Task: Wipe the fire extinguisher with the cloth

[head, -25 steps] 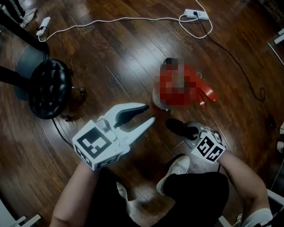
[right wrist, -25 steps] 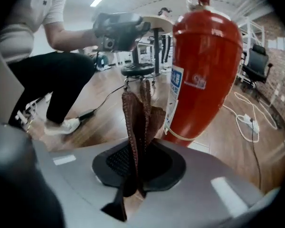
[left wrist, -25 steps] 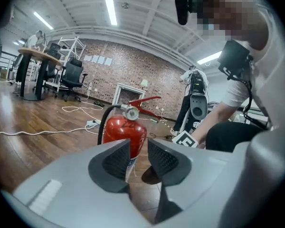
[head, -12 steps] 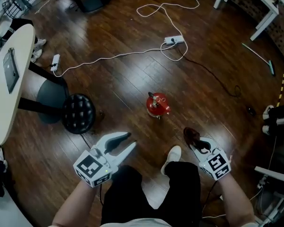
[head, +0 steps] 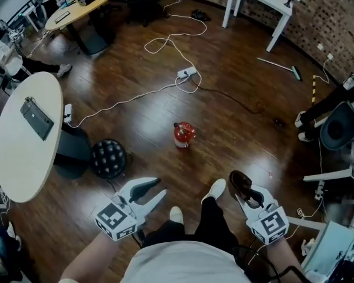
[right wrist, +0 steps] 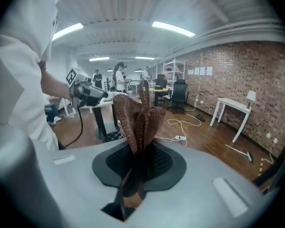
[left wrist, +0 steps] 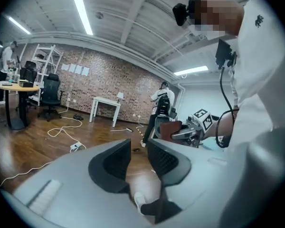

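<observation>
A small red fire extinguisher (head: 183, 134) stands upright on the wooden floor, well ahead of the person's white shoes. My left gripper (head: 152, 191) is held low at the left, open, with nothing between its dark pads (left wrist: 115, 163). My right gripper (head: 246, 191) is at the right, shut on a brown knitted cloth (right wrist: 138, 119), which sticks up folded from between its jaws. The same cloth (head: 242, 185) shows dark in the head view. Both grippers hang far short of the extinguisher.
A black stool (head: 108, 158) and a round white table (head: 23, 152) stand at the left. A white cable with a power strip (head: 186, 72) runs across the floor beyond the extinguisher. A white desk (head: 261, 2) is at the back; office chairs and other people are around the room.
The head view has risen and pulled back, so the extinguisher looks smaller and farther. Both grippers have dropped toward the bottom of the view. The cloth stays in the right gripper.
</observation>
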Demonstrator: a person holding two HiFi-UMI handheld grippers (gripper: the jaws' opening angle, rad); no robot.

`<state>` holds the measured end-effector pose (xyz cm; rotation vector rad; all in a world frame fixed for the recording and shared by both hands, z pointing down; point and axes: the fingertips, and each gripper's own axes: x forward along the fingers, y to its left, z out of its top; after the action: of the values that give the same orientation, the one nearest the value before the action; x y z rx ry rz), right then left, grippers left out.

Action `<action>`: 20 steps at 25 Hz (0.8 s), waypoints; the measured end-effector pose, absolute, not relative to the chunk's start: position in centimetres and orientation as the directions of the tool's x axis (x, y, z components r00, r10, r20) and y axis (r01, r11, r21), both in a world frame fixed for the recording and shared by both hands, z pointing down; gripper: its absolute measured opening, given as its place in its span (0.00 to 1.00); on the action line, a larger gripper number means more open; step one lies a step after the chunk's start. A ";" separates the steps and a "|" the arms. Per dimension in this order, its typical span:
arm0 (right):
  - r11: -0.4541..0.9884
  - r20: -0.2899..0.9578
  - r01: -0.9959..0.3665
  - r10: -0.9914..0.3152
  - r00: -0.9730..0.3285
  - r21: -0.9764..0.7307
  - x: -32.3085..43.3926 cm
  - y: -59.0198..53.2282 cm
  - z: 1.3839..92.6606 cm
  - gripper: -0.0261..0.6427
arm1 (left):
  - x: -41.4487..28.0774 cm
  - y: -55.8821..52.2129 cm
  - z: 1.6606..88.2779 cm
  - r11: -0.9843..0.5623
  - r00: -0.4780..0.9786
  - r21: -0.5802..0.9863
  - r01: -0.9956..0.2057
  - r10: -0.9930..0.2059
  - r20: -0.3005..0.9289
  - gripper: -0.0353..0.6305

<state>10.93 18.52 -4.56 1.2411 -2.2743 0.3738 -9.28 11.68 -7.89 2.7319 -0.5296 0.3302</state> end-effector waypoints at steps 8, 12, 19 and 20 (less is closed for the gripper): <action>0.426 0.491 -0.905 -0.792 -0.364 0.016 10.7 27.6 -12.3 0.12 | -11.8 19.0 -12.9 -0.903 0.926 0.261 -0.340 -0.275 0.258 0.21; 0.429 0.456 -0.903 -0.810 -0.369 0.031 9.5 30.8 -13.9 0.12 | -13.8 22.4 -13.8 -0.904 0.922 0.235 -0.356 -0.299 0.248 0.21; 0.453 0.369 -0.890 -0.818 -0.442 -0.062 4.4 38.5 -15.4 0.12 | -16.8 31.5 -15.8 -0.907 0.919 0.231 -0.351 -0.286 0.272 0.21; 0.450 0.361 -0.890 -0.820 -0.445 -0.074 3.7 39.4 -15.5 0.12 | -17.0 32.8 -15.7 -0.911 0.919 0.230 -0.343 -0.276 0.280 0.21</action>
<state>3.72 39.43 -15.50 1.4713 -2.4313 0.3682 -16.97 32.81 -15.68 2.8044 -0.4616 0.3523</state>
